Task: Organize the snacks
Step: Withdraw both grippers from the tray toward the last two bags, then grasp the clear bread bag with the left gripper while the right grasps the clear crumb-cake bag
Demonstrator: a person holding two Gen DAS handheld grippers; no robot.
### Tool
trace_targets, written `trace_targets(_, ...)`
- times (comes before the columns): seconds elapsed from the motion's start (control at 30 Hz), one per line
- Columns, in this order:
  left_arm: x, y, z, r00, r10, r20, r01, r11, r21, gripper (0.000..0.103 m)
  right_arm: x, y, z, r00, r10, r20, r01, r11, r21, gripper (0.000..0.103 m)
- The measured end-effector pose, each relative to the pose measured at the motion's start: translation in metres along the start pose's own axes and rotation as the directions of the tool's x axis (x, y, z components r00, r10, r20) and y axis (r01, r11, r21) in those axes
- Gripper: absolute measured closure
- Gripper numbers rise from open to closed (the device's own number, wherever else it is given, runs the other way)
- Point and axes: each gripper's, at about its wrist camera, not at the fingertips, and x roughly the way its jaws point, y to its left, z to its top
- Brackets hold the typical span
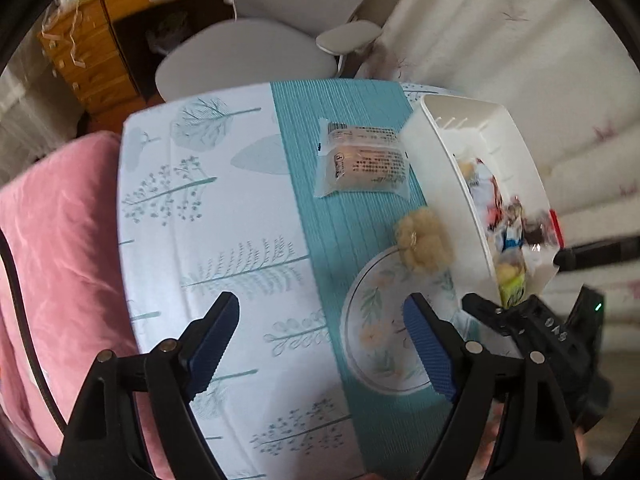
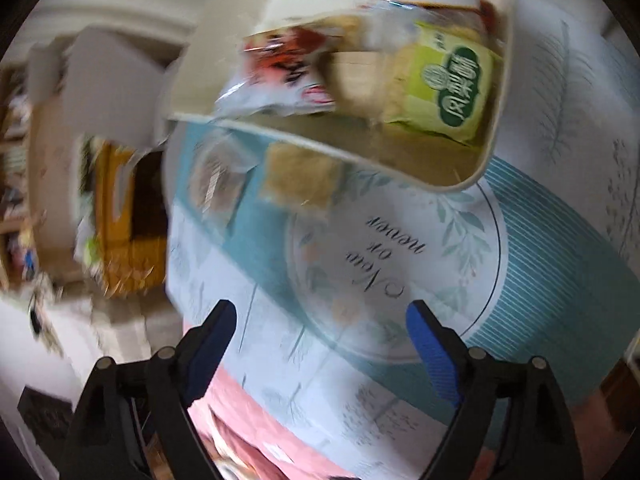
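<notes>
Left gripper [image 1: 320,344]: jaws are standing well apart, nothing between them, just tablecloth and the printed plate motif below. Right gripper [image 2: 320,348]: jaws also gaping wide, empty.

I'm seeing the white bin [image 1: 452,184] tilting hard at the desk's [image 1: 200,200] right edge, snack packets bunching toward its low end. The green packet [image 2: 444,84] is sitting right at the lip. Whether anything is supporting the bin, I can't tell; neither pair of jaws is on it.

On the teal strip: one clear wrapped snack [image 1: 362,162] lying flat, and a loose yellowish puffy piece [image 1: 422,240] just beside the bin wall.

Risk, as I'm judging it: the bin is tipping further and dumping packets onto the desk or off the edge, since the load is sliding to the low side. The right view is smearing badly, so aiming a grasp now risks clipping the rim.

Pose: both grippers are pointing steeply down at the desk, left over the cloth, right under the bin's rim.
</notes>
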Motion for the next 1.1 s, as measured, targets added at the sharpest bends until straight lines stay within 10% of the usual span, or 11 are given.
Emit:
trace_targets(0.57,0.096,-0.038,0.123,0.997,-0.011,-0.075,0.015,0.998,0.058,0.02,0.071,0.049,0.013,0.948,-0.146,0.284,0.103,0.982,0.161,0.016)
trace_targets(1.1,0.182,-0.06,0.14,0.984,-0.006,-0.18,0.021,0.996,0.083,0.009,0.104,0.07,0.042,0.911,-0.343,0.227,0.293,0.929,0.225,0.016)
